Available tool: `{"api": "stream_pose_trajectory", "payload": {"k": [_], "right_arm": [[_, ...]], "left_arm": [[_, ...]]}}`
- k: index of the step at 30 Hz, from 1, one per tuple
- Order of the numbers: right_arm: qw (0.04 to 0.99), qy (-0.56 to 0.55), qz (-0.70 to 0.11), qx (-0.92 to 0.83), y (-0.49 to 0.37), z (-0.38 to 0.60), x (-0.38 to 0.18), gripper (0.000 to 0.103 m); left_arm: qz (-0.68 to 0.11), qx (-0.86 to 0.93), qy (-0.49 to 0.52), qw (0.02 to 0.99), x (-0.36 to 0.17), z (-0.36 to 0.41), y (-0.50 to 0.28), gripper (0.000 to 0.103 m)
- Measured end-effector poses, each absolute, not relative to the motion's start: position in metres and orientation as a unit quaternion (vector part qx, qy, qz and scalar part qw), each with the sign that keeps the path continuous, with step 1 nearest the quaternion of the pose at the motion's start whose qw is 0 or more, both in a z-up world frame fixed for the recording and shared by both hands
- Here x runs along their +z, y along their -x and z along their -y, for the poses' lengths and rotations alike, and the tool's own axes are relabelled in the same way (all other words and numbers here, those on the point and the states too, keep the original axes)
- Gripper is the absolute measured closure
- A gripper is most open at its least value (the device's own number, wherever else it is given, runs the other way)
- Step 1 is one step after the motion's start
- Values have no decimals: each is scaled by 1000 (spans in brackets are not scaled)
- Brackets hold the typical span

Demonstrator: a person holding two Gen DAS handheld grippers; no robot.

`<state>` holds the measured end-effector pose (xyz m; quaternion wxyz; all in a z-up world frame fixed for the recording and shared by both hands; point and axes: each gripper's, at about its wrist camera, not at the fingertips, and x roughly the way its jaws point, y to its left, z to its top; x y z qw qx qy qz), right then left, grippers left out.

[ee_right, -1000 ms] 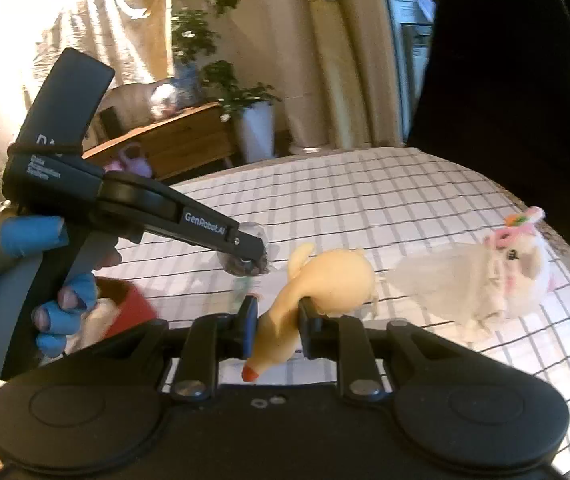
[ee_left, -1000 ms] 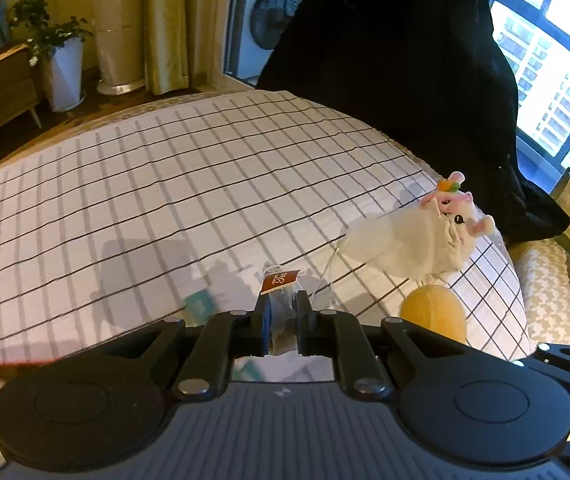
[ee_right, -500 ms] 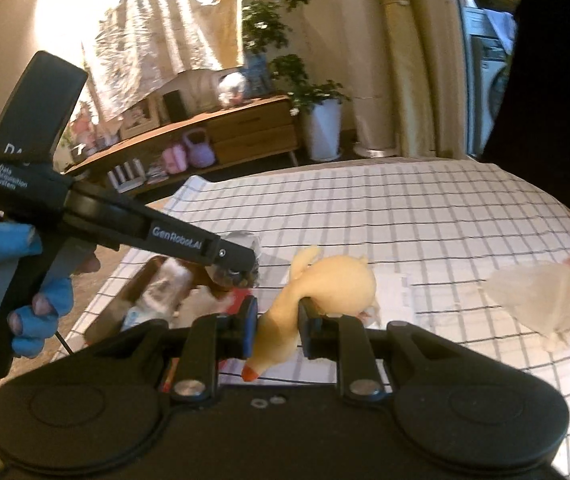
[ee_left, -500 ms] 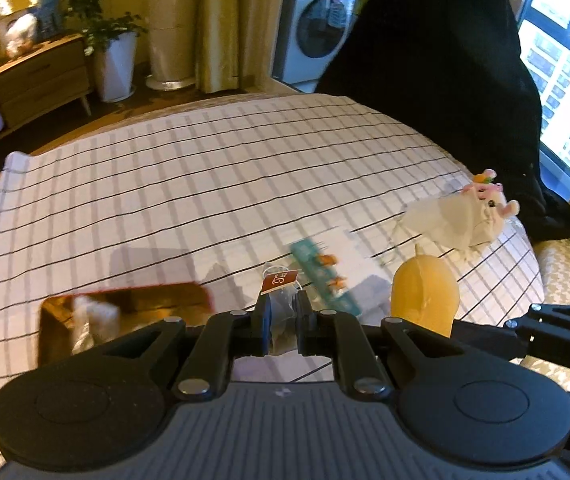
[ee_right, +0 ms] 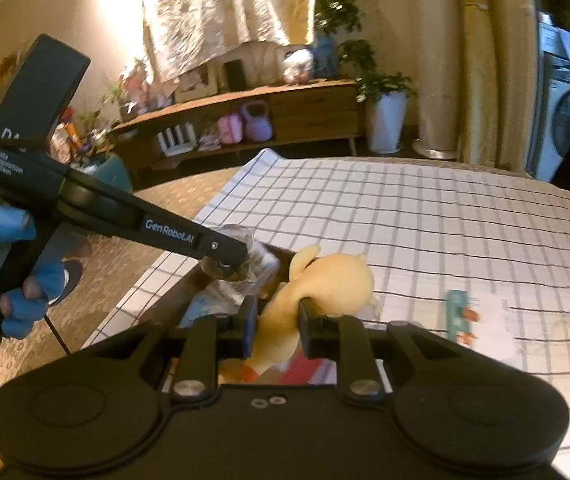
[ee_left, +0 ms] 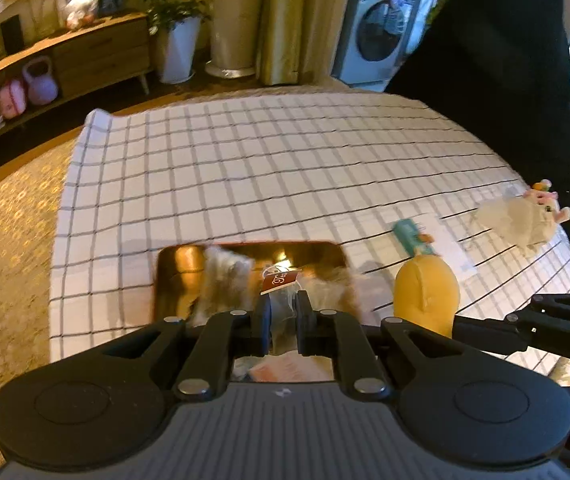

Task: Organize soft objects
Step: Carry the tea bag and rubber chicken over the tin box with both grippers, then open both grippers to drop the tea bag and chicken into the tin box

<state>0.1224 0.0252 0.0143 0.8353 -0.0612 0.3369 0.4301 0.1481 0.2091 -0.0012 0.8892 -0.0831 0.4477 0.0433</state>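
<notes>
Left hand-held gripper [ee_left: 283,322]: fingers pinched on a clear pouch [ee_left: 281,304] with a red tag, held above the box [ee_left: 173,268]. Right hand-held gripper [ee_right: 273,322]: clamped on the yellow duck [ee_right: 325,280], beak end toward the camera, body sticking out past the fingertips. In the left view the duck shows just right of the pouch.

Box is red-rimmed, open, sitting on the checked bed [ee_left: 285,160] near its left edge; furry grey-brown items [ee_left: 225,276] already inside, blurred. Both grippers are over the box, side by side.

Still on the bed toward the right edge: a white plush [ee_left: 521,220] with pink ears, and between it and the box a teal card [ee_left: 411,236] lying on white paper [ee_left: 449,240].

A blue-gloved hand [ee_right: 17,272] grips the left gripper's handle.
</notes>
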Motion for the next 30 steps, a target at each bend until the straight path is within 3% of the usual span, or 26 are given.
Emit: {"api": "stream_pose_trajectory", "payload": {"k": [14,30], "right_arm": [[813,138,-363,433,-131,-88,-27,83],[804,144,-404,411,-161,-99,-59,81]], "left_arm": [[-491,47,78,866,-57,-239,-133,91],[-516,32,62,854,-87,-231,-136,91]]}}
